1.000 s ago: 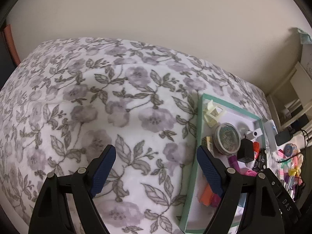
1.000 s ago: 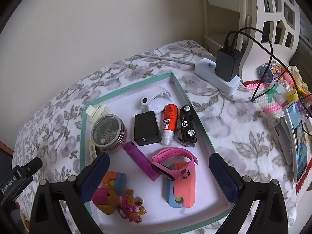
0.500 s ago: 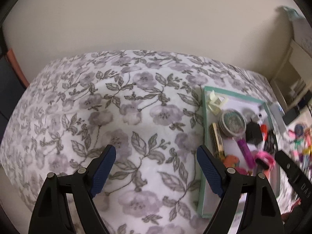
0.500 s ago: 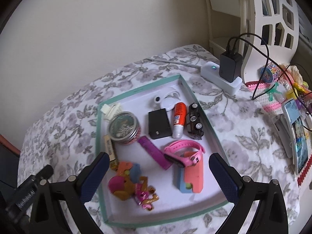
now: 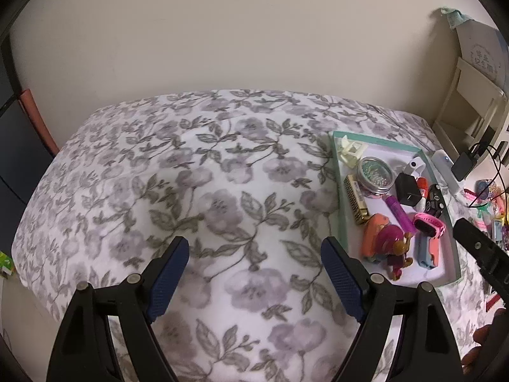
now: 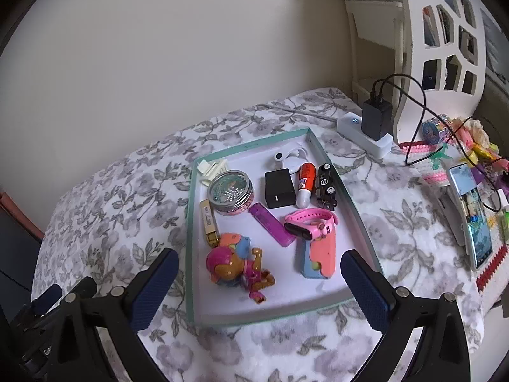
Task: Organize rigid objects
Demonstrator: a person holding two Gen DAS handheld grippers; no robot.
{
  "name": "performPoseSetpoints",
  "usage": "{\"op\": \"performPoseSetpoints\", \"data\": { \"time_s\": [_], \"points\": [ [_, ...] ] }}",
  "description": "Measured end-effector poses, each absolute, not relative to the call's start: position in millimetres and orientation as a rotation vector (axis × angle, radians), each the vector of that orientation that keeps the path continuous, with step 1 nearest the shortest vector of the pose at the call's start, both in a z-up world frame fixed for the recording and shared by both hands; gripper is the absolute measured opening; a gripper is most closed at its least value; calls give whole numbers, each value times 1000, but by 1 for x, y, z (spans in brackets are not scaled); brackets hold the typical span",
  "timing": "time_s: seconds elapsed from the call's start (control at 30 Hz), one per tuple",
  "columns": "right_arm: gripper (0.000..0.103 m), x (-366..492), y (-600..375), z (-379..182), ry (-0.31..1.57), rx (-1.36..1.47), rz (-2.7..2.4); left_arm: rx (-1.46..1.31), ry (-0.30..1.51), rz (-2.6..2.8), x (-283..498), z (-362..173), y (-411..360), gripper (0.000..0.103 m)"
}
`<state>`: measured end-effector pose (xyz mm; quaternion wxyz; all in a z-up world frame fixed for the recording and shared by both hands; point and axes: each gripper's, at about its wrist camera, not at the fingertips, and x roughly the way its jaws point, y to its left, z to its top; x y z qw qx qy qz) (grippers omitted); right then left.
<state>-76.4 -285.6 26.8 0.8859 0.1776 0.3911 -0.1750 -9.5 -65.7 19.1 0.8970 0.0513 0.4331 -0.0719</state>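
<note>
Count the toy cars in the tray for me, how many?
1. The black toy car sits by the tray's right wall, beside the orange-capped tube. None seems hidden.

A plain cream wall stands behind the table, which a floral cloth covers. A white shelf unit with cut-out openings stands at the right.

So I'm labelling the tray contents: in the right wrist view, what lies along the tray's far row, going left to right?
Cream clip → round tin → black charger block → orange-capped glue stick → black toy car. The white earbuds behind the charger are left out; their place overlaps.
</note>
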Motion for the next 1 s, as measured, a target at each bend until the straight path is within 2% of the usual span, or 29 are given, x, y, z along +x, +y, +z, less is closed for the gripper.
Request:
{"op": "performPoseSetpoints", "data": {
  "time_s": [1.0],
  "points": [
    [103, -129, -259, 29, 839, 295, -387, 113, 914, -168, -47, 23, -49, 85]
  ]
}}
